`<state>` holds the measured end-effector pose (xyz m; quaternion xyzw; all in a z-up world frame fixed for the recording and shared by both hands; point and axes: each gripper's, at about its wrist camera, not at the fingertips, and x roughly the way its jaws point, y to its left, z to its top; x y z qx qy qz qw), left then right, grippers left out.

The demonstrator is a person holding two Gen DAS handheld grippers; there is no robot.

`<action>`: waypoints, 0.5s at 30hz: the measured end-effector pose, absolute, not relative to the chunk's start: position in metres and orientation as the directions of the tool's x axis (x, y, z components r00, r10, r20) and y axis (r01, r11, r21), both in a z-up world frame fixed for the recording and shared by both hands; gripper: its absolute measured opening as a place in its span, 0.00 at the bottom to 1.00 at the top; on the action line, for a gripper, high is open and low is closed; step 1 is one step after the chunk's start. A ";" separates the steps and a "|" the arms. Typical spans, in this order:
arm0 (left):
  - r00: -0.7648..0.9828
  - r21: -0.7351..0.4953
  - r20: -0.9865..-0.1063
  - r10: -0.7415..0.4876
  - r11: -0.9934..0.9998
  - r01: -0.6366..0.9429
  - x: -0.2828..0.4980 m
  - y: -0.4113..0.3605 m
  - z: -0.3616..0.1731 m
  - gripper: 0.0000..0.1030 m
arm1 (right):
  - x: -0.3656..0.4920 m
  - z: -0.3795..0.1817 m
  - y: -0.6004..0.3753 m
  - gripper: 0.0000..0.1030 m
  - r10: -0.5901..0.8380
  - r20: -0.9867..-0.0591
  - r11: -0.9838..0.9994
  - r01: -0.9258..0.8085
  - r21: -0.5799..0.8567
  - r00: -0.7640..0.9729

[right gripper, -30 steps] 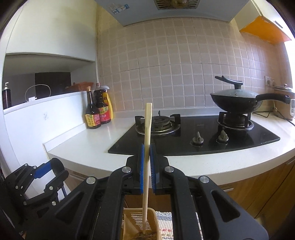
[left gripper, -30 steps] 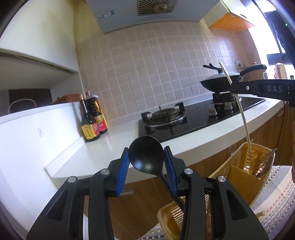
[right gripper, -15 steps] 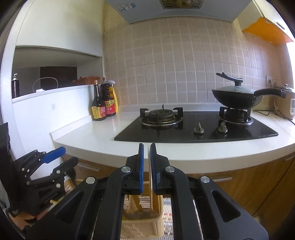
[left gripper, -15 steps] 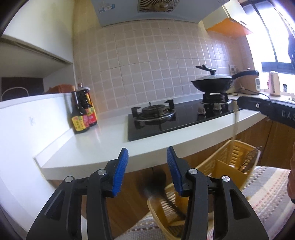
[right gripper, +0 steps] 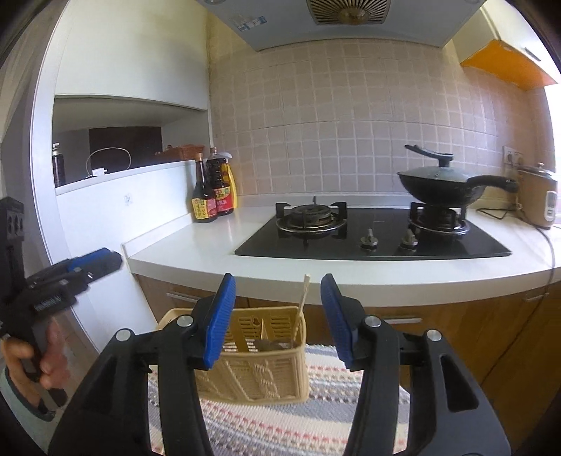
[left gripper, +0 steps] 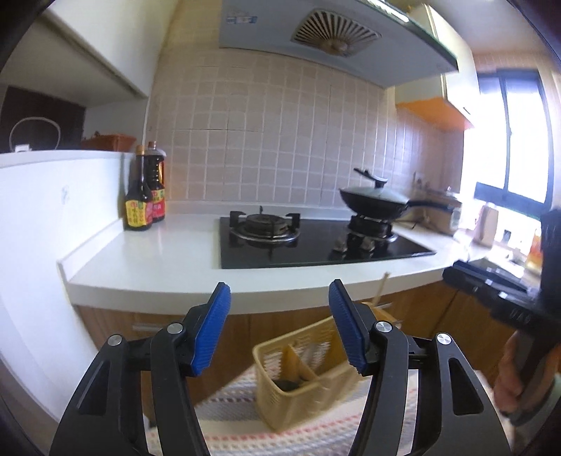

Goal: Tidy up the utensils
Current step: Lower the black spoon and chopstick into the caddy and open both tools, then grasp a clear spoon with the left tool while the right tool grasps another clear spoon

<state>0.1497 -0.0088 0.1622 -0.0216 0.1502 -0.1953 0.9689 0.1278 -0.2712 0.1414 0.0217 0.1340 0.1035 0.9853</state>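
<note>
Yellow utensil basket (right gripper: 256, 354) sits on a striped woven mat (right gripper: 280, 421), low in front of the counter cabinets; in the left wrist view it shows as basket (left gripper: 301, 379) on mat (left gripper: 245, 414), somewhat blurred. A divider splits the basket into compartments. A pale wooden stick-like utensil (right gripper: 304, 293) stands tilted in the right-hand compartment, its top rising above the rim. Dark utensil ends lie low inside the basket; which compartment each is in, cannot tell.

Right gripper (right gripper: 277, 315): blue-padded jaws spread wide, nothing between them, held above and short of the basket. Left gripper (left gripper: 278, 326): jaws likewise spread, empty, above the basket's near side. Each gripper also appears at the edge of the other's view, with the hand (right gripper: 31, 361) holding it.

Surroundings: white countertop (right gripper: 196, 252) with rounded front edge, wooden cabinet fronts (right gripper: 455, 333) below. Black glass hob (right gripper: 371, 242) with two burners; a lidded black wok (right gripper: 441, 184) on the right burner. Two dark sauce bottles (right gripper: 212, 191) stand together at the back left of the counter. Rice cooker (right gripper: 538, 196) at far right. Beige tiled wall (right gripper: 350, 122), range hood (right gripper: 350, 17) overhead, window (left gripper: 508, 133) at right.
</note>
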 end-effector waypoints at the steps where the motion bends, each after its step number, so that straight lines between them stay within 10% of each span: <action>1: 0.875 -0.113 -0.281 -0.394 0.919 0.378 0.143 -0.007 0.166 0.55 | 0.121 0.145 -0.270 0.46 0.208 -0.273 0.978 -0.197 0.065 0.939; 8: 0.828 -0.149 -0.346 -0.441 0.897 0.416 0.099 -0.007 0.171 0.55 | 0.096 0.144 -0.261 0.46 0.227 -0.448 0.973 -0.219 0.070 0.865; 15: 0.649 -0.221 -0.598 -0.470 0.876 0.430 0.086 -0.021 0.105 0.55 | 0.106 0.094 -0.244 0.46 0.228 -0.712 0.969 -0.223 0.103 0.664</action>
